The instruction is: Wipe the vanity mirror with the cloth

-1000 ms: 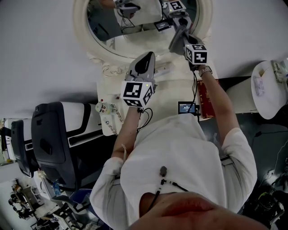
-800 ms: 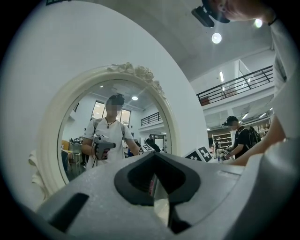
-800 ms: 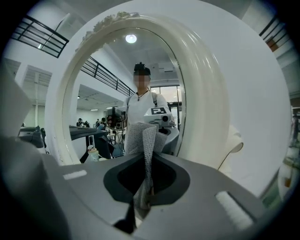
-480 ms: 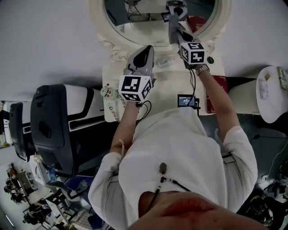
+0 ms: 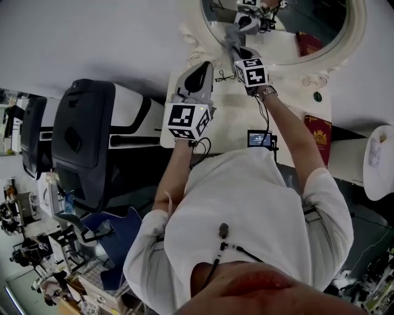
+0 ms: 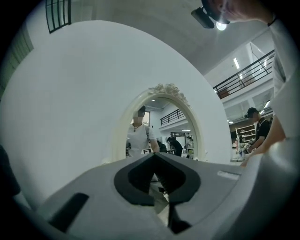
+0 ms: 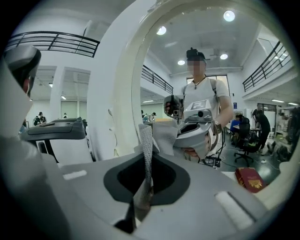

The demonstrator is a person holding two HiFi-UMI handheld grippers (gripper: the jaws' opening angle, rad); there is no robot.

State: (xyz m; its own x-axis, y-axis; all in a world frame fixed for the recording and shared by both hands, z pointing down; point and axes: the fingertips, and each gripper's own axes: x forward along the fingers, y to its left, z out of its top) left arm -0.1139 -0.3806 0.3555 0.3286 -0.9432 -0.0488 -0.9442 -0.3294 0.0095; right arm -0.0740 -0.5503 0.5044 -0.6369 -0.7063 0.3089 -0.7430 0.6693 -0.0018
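One cloth (image 7: 146,145), right gripper (image 7: 142,190) clamped, mirror (image 7: 220,70) ahead

We see a white vanity top (image 5: 237,117) at upper centre, carrying the vanity mirror (image 5: 326,18) at the top edge and a red booklet (image 5: 318,136) on the right.

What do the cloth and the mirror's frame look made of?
Cloth: grey woven fabric, matte, with a waffle-like weave; possibly microfibre. Mirror frame: cream, smooth, faintly glossy, with moulded scrollwork; painted wood or resin, cannot tell which.
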